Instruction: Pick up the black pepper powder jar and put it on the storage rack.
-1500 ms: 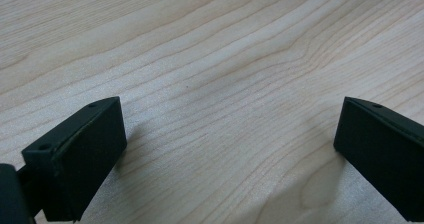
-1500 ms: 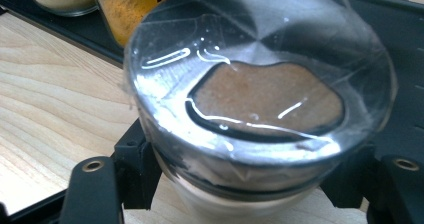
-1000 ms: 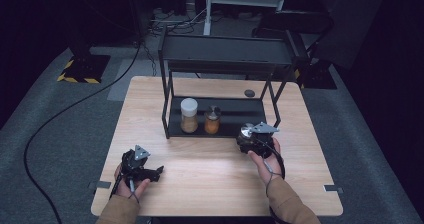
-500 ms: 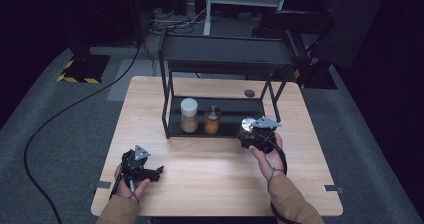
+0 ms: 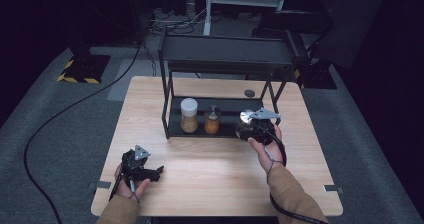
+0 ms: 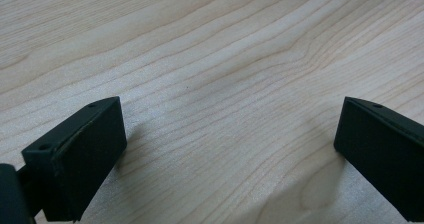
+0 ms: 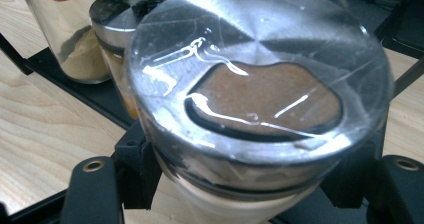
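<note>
Since a second ago the right gripper [image 5: 246, 128] has lifted a little and edged toward the black rack [image 5: 225, 51], carrying its jar with it, while the left gripper [image 5: 152, 173] has stayed put on the near left of the table [image 5: 220, 174]. In the right gripper view, the black jaws are clamped on either side of a glass spice jar [image 7: 260, 94], squeezing it below its shiny metal lid; the lid has a clear window with brown powder showing through, and the jar sits tilted toward the camera. Just beyond those jaws, to their left in that view, stands a second jar with a metal lid [image 7: 120, 14] holding orange-yellow powder, and just past it a taller jar [image 7: 65, 29] with pale powder. Both stand upright, side by side and close together, on the rack's lower shelf [image 5: 220, 129]. In the high view the held jar hangs at the right end of that shelf, near the metal-lidded jar and apart from it; whether it touches the shelf cannot be told. The left gripper's jaws stand wide apart with nothing between them, bare wood grain lying under and beyond them. A small dark disc [image 5: 249, 93] lies on the table behind the rack.
</note>
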{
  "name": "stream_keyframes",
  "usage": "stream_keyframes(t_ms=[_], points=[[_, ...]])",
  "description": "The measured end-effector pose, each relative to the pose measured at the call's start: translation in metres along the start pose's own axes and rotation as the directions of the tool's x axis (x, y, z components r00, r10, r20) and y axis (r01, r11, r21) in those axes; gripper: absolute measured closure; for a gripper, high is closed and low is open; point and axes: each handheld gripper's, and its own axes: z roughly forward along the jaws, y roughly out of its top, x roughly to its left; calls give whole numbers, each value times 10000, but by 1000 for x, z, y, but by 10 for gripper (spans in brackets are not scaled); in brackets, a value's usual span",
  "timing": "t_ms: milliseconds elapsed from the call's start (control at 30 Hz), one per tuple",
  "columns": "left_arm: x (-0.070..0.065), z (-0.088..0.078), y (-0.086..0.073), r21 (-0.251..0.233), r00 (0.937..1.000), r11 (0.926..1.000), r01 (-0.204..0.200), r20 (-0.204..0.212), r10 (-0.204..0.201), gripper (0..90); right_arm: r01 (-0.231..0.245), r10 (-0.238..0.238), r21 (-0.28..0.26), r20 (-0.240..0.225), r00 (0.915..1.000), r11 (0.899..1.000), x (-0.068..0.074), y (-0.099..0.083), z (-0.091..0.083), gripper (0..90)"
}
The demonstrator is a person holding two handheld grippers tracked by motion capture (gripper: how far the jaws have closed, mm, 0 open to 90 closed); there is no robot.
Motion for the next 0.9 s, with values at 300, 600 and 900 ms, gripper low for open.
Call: stream_keyframes(t_ms=[300,600,900], points=[[0,0,0,9,10000,10000,-7,5,7,3,-37,37,65,-59,10000,10000,-6,9,14,311],[0,0,0,-3,10000,10000,-2,5,2,3,-13,15,189,-110,9999,9998,-12,10,33,311],[0,0,0,16,10000,10000,6,-4,-6,2,-42,46,381,-93,9999,9993,-18,5,50,311]])
